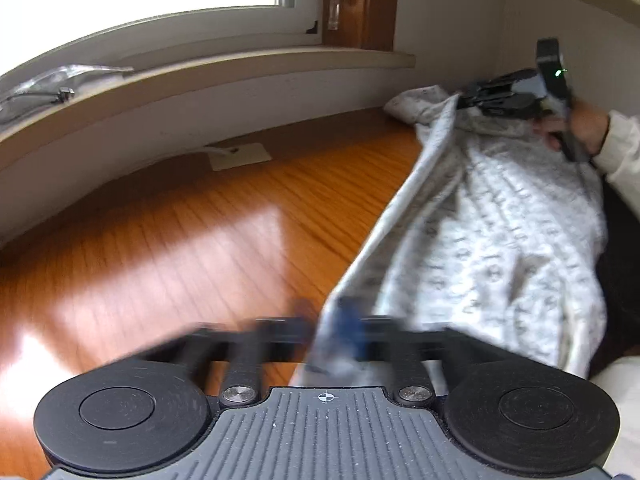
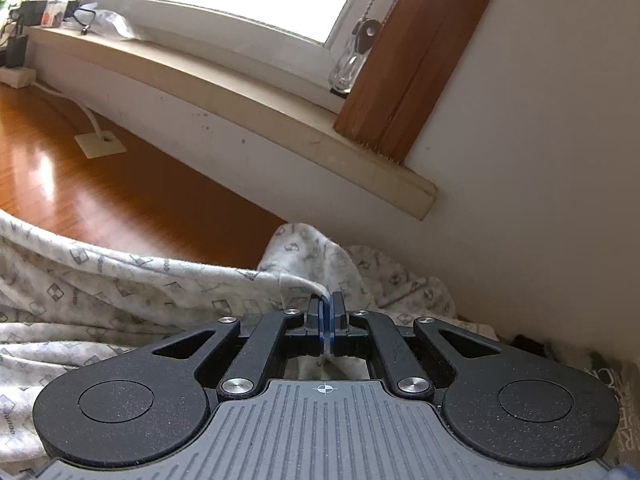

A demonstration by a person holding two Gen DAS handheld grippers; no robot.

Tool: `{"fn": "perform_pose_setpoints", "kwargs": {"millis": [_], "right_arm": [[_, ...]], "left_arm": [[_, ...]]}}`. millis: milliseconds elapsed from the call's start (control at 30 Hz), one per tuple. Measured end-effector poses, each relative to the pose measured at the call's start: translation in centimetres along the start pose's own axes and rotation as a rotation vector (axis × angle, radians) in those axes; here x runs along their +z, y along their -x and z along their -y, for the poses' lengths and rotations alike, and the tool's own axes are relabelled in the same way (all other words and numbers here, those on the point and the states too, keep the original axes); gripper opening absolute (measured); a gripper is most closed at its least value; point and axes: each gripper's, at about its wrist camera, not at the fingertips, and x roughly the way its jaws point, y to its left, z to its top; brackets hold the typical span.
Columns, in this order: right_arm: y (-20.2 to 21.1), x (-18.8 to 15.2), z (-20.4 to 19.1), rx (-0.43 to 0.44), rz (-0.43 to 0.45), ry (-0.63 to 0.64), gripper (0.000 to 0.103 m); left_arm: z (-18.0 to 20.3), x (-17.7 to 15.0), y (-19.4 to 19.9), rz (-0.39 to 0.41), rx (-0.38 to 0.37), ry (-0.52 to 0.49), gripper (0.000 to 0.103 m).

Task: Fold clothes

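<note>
A white garment (image 1: 500,220) with a small grey print lies stretched across the wooden surface (image 1: 180,240). In the left wrist view my left gripper (image 1: 348,326) is blurred, and its blue pads sit closed on the near edge of the cloth. At the far end a hand (image 1: 588,128) holds my right gripper (image 1: 464,98), which pinches the garment's other edge. In the right wrist view the right gripper (image 2: 328,308) is shut, with a thin fold of the garment (image 2: 120,280) drawn up between its pads. More of the cloth lies bunched beyond it by the wall.
A pale window sill (image 1: 200,76) runs above the wooden surface, with a white wall (image 2: 520,160) to the right. A white socket plate (image 2: 100,144) with a cable lies on the wood. A clear glass object (image 2: 348,68) stands on the sill (image 2: 240,92). Small clutter sits at the sill's far left.
</note>
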Motion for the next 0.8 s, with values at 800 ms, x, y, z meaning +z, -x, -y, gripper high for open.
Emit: {"fn": "perform_pose_setpoints", "kwargs": {"millis": [800], "right_arm": [[-5.0,-0.5,-0.4,0.04,-0.091,-0.195,0.003]], "left_arm": [[0.1,3.0,1.4,0.083,0.155,0.023,0.033]]}}
